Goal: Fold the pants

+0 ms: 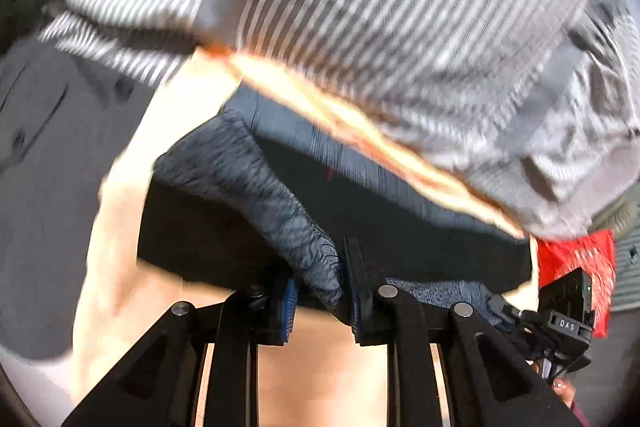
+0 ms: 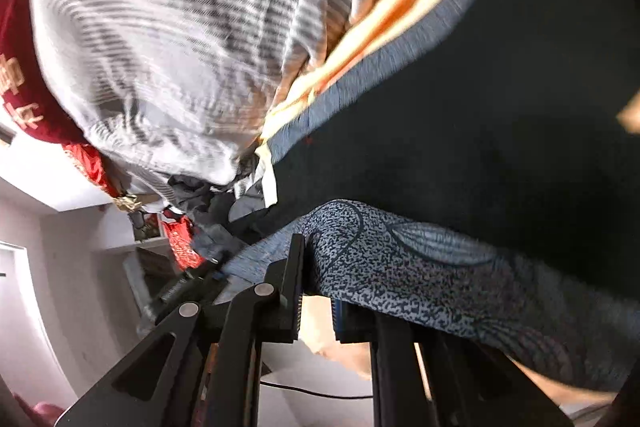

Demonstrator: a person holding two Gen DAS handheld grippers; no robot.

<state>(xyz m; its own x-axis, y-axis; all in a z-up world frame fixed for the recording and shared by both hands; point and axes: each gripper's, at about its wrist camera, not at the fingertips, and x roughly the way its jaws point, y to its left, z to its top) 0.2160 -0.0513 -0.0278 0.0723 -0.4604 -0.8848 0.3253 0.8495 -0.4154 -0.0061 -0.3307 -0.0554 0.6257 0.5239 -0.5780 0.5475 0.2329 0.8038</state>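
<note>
Two grippers hold the same garment at this moment: the left gripper (image 1: 320,293) has its fingers narrow on a bunch of blue-grey speckled cloth, and the right gripper (image 2: 318,293) pinches the same patterned cloth, which runs over its right finger. This cloth belongs to the pants (image 1: 360,219), whose dark body hangs and spreads in front of both cameras, above a pale wooden desk (image 1: 120,227). Beyond it lies a heap of striped grey fabric (image 1: 380,7), and something red (image 2: 24,75) shows at the side (both views are blurred, so finer detail I cannot tell). I judge that the step in hand is to carry the held edge over the rest of the pants to make a fold. To do it well, both hands should travel together at equal height, so the edge stays straight. The grips should stay closed until the cloth lies flat, away from the striped heap.
</note>
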